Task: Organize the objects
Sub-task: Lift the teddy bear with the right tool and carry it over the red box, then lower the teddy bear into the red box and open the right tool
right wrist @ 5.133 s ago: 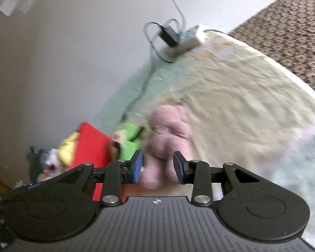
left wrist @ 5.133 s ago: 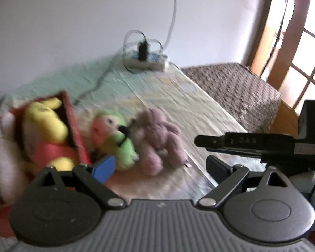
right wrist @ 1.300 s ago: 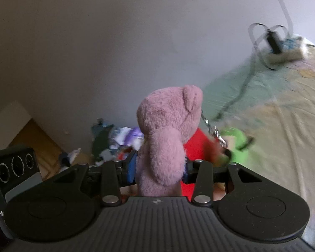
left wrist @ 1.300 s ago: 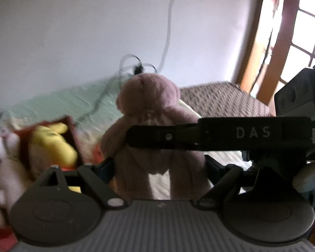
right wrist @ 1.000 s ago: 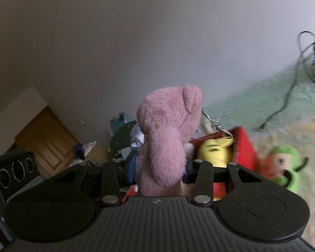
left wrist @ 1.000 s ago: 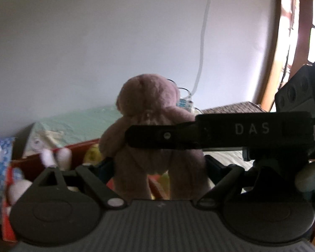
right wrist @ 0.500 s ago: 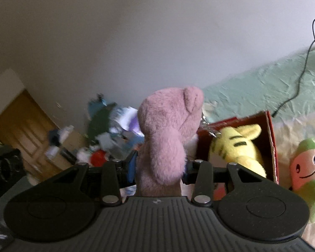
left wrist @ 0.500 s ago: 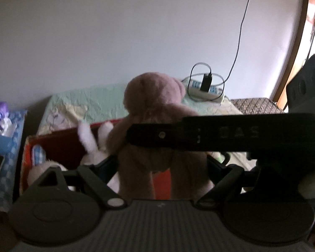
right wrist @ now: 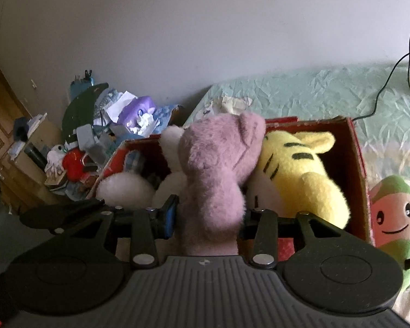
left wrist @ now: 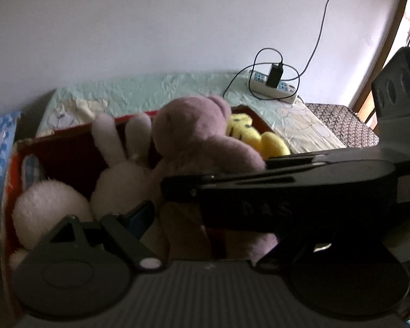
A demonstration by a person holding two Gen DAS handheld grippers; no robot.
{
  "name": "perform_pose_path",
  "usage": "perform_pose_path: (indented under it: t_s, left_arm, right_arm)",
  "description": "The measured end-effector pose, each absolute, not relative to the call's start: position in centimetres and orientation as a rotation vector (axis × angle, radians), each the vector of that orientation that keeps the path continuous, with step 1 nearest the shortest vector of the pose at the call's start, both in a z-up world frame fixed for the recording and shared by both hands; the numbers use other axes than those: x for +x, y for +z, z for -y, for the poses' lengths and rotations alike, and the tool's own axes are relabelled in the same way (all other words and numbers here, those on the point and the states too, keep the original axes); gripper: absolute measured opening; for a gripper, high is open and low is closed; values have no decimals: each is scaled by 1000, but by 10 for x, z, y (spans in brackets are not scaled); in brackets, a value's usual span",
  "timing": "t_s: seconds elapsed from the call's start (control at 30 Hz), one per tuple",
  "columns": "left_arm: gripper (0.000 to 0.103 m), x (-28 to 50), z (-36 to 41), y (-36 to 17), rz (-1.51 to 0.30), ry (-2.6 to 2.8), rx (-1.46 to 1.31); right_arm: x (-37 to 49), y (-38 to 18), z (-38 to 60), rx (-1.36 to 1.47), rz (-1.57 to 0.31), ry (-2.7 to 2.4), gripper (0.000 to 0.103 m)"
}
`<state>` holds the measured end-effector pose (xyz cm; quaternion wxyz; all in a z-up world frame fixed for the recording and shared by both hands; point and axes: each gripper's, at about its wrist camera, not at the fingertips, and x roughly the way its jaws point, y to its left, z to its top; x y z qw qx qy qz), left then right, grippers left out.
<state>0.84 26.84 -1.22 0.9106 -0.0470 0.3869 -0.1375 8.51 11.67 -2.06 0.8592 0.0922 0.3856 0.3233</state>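
1. Right gripper (right wrist: pixel 209 218) is clamped on the lower body of a pink teddy bear (right wrist: pixel 218 169); a blue pad (right wrist: pixel 169 216) presses the bear's left side, the other pad is hidden behind plush.
2. Pink teddy bear: fuzzy mauve-pink, round head, small ear at upper right, seen from behind and upright in the right wrist view. It is held at the near edge of a red box (right wrist: pixel 358 164), head above the rim.
3. In the left wrist view the same bear (left wrist: pixel 196 142) leans over the box (left wrist: pixel 13 164), and the right gripper's black body (left wrist: pixel 287 196) crosses in front of its belly.
4. Left gripper (left wrist: pixel 205 224): one blue-padded finger (left wrist: pixel 139 216) shows just beside the bear's leg; the other finger is hidden behind the right gripper, so cannot tell how wide it stands or whether it touches the bear.
5. Inside the box: a white bunny (left wrist: pixel 117 169) touching the bear's left side, a white round plush (right wrist: pixel 123 188) further left, and a yellow tiger (right wrist: pixel 300 175) with black stripes touching the bear on the right.
6. Outside the box, just right of its wall: a green-and-peach smiling plush (right wrist: pixel 391 218) lying on the pale green bedsheet (right wrist: pixel 328 93).
7. Far end of the bed: a white power strip (left wrist: pixel 276 87) with a black charger plugged in.
8. Left of the box: a heap of clutter (right wrist: pixel 95 131) on a side surface.
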Motion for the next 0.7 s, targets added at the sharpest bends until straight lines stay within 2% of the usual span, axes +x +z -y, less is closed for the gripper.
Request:
perform_pose_path:
  t_s: [0.1, 0.37, 0.47, 0.5, 0.53, 0.63, 0.7]
  left_arm:
    - [91, 11, -269, -18, -815, -295, -101]
    - [91, 11, -272, -17, -814, -311, -119]
    - [92, 11, -274, -19, -818, -312, -125]
    - [92, 12, -273, -19, -820, -307, -120]
    - [92, 12, -272, -19, -819, -302, -112]
    - [92, 12, -274, -19, -823, -295, -99]
    - [92, 11, -278, -20, -827, -293, -102]
  right_arm:
    - [87, -28, -116, 208, -840, 678, 48]
    - [78, -14, -95, 327, -751, 649, 56]
    - [77, -7, -84, 364, -700, 613, 48]
    - [77, -6, -82, 367, -691, 602, 36]
    - [78, -7, -82, 367, -692, 597, 32]
    - [80, -14, -88, 383, -721, 613, 24]
    - [77, -16, -95, 366, -720, 627, 24]
